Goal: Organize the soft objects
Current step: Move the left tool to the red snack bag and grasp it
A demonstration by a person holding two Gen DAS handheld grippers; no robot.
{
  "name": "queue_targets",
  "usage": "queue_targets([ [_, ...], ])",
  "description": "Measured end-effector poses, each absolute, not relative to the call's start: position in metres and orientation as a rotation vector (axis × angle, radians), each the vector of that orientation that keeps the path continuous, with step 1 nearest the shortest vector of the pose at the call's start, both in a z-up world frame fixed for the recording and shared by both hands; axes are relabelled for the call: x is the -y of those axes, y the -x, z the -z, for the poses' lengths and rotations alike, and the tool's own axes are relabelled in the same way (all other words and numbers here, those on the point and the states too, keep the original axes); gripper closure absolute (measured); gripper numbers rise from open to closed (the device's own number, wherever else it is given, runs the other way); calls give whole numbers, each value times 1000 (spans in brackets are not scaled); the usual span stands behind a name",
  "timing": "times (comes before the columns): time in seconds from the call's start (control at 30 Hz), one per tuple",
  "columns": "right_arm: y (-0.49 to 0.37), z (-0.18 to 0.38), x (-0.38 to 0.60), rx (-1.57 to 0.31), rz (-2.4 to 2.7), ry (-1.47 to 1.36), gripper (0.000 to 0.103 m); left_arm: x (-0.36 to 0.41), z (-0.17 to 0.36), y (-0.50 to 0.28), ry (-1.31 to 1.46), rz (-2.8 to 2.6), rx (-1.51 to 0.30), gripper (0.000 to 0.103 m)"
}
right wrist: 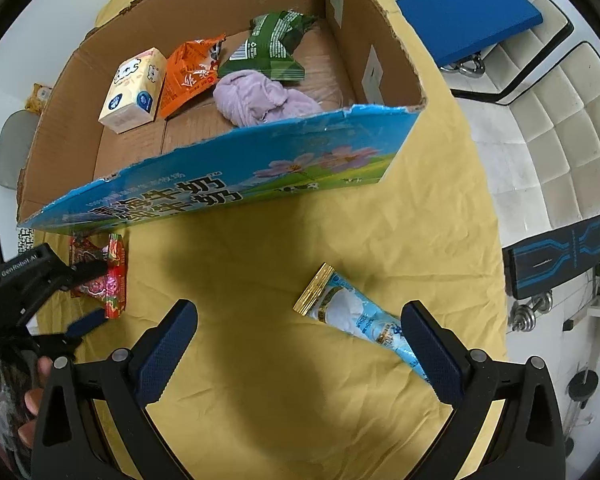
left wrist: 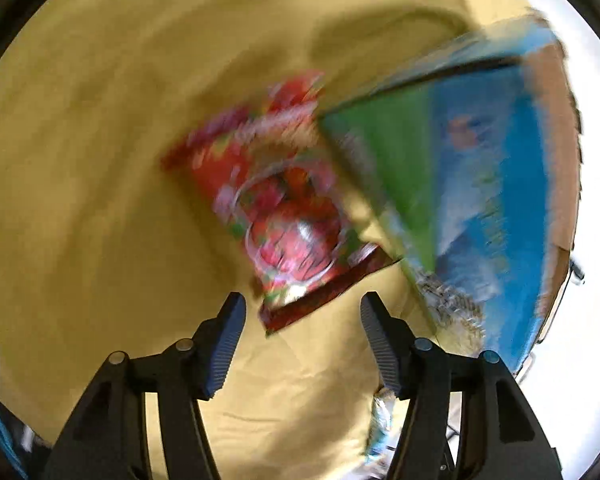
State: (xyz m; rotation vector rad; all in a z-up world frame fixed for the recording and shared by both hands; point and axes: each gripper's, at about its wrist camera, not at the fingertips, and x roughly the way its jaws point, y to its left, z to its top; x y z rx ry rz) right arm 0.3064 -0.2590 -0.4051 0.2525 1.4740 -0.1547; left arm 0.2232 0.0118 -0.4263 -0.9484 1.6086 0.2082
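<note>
A red snack packet (left wrist: 284,208) lies flat on the yellow cloth, blurred, just ahead of my open left gripper (left wrist: 302,312); it also shows in the right wrist view (right wrist: 114,276), with the left gripper (right wrist: 84,296) at it. The cardboard box with blue printed sides (right wrist: 236,184) holds a tissue pack (right wrist: 134,90), an orange packet (right wrist: 190,74), a green packet (right wrist: 272,46) and a lilac cloth (right wrist: 260,98). A light blue packet with a gold end (right wrist: 352,316) lies by the right finger of my open, empty right gripper (right wrist: 300,332).
The box (left wrist: 480,184) stands close to the right of the red packet in the left wrist view. The yellow cloth (right wrist: 280,380) covers the table. A white sofa with a blue cushion (right wrist: 468,12) and a dark chair back (right wrist: 556,252) stand to the right.
</note>
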Motion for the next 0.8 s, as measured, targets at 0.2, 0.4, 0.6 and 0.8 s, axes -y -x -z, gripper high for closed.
queue_targets([
  [0.2, -306, 411, 259, -1486, 150, -253, 0, -22, 445, -189, 1129, -258, -1531, 44],
  [0.4, -302, 416, 251, -1499, 133, -226, 0, -33, 442, -180, 1170, -233, -1470, 72],
  [0.6, -299, 416, 242, -1499, 109, -205, 0, -35, 414, -173, 1023, -260, -1434, 84],
  [0.8, -298, 412, 237, -1487, 87, -216, 0, -43, 391, -164, 959, -279, -1478, 85],
])
